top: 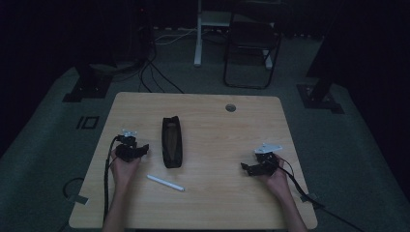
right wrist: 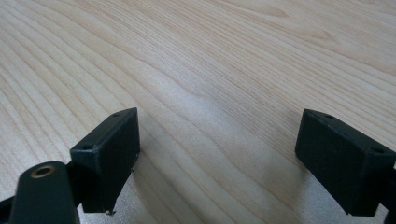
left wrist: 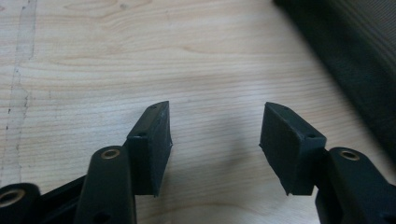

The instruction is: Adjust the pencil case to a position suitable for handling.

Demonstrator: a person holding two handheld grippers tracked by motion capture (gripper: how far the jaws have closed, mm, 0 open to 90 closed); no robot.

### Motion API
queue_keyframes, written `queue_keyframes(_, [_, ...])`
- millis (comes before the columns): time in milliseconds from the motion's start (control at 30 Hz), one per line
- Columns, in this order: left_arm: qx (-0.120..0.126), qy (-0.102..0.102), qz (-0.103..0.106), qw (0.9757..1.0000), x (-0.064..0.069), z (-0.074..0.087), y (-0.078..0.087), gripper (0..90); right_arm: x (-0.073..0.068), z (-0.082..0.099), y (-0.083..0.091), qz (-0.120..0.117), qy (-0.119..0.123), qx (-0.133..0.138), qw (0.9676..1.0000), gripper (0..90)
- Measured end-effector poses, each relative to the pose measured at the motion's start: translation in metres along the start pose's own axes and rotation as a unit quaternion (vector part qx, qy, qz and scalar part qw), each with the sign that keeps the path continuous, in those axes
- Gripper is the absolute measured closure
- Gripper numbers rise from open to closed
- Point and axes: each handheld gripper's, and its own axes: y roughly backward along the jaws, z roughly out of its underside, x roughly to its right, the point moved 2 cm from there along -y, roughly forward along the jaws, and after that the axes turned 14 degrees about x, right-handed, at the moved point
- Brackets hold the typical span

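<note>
High view puts a black pencil case (top: pixel 171 141) lying lengthwise near the middle of the table (top: pixel 212 203), its top unzipped, with a white pen (top: pixel 165 182) lying flat just nearer the person than the case. The left gripper (top: pixel 141 150) sits just left of the case, jaws parted with bare wood between them; the left gripper view shows the case's dark edge at upper right. The right gripper (top: pixel 245 167) rests well to the right of the case, jaws spread wide and holding nothing. The likely job is getting the pen into the case. The pen is thin and round, so a pinch off its middle could roll it away or tip it. The soft case may also slide or fold shut if nothing steadies it.
</note>
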Motion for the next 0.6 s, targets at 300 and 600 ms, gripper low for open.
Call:
queue_keyframes(300, [0.047, -0.010, 0.005, 0.9988, 0.016, -0.010, 0.021, 45.6, 0.000, 0.000, 0.000, 0.003, -0.001, 0.000, 1.0000, 13.9])
queue_keyframes(600, [0.059, 0.003, 0.025, 0.9979, 0.022, -0.017, 0.037, 45.8, 0.000, 0.000, 0.000, 0.003, -0.001, 0.000, 1.0000, 13.9])
